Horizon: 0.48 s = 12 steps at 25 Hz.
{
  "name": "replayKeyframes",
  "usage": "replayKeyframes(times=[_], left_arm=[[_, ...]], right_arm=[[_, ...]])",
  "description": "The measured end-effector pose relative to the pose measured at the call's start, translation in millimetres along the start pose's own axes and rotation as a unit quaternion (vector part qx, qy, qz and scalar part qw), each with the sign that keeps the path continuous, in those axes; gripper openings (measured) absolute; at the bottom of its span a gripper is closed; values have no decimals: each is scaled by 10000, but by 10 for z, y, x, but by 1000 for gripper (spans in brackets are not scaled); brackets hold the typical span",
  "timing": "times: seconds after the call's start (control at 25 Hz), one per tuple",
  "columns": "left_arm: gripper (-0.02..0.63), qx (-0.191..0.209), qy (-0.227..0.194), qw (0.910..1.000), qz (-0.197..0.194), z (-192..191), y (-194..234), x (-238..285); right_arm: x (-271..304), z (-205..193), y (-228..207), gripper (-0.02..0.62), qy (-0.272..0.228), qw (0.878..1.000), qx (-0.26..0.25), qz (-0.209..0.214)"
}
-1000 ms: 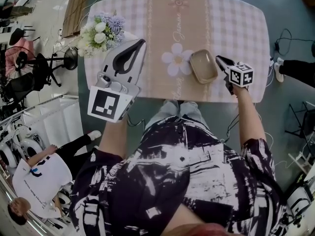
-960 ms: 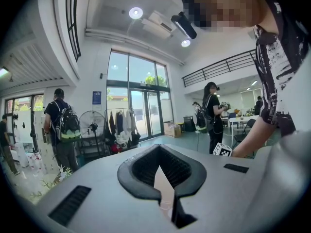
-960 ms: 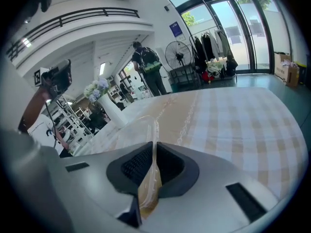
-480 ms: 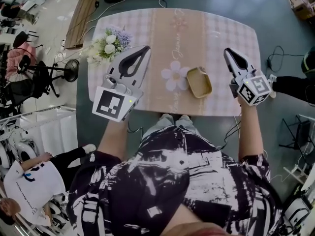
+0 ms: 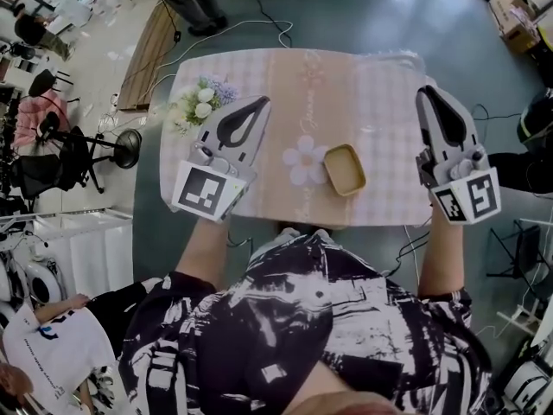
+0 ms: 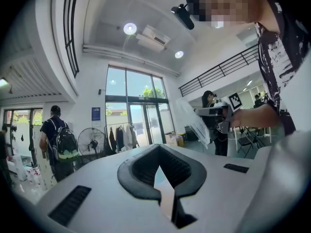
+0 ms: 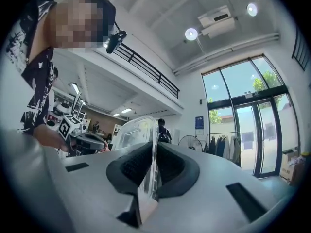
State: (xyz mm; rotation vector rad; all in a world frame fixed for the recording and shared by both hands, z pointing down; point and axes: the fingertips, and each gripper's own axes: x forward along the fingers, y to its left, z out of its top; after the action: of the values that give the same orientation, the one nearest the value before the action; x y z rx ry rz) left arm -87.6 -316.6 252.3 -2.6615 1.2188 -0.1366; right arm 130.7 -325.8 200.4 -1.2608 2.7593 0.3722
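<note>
Right tool pinching a clear lid up in the air, tan box down on the tabletop

The right tool [image 7: 154, 155] is clamped on the rim of a clear plastic lid [image 7: 139, 130], held well above the right edge of the tabletop [image 5: 380, 76], while the open tan container [image 5: 345, 169] sits near the front edge beside the flower print, and the left tool [image 6: 160, 174] is closed on nothing. The lid looks thin, light and bendy, probably slick too, so a rim pinch seems the sensible spot, though it may flex or slip. The head view barely shows the lid; the left gripper view catches it hanging from the right tool, and only the right gripper view shows the pinch itself. Flowers [image 5: 200, 102] stand at the tabletop's far left corner
</note>
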Motion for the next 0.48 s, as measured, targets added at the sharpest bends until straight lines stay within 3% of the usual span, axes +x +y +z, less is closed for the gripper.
replayKeyframes(times=[0.48], left_arm=[[0, -5, -22, 10000, 29, 67, -34, -45]], right_arm=[[-70, -89, 22, 26, 171, 9998, 6, -112]])
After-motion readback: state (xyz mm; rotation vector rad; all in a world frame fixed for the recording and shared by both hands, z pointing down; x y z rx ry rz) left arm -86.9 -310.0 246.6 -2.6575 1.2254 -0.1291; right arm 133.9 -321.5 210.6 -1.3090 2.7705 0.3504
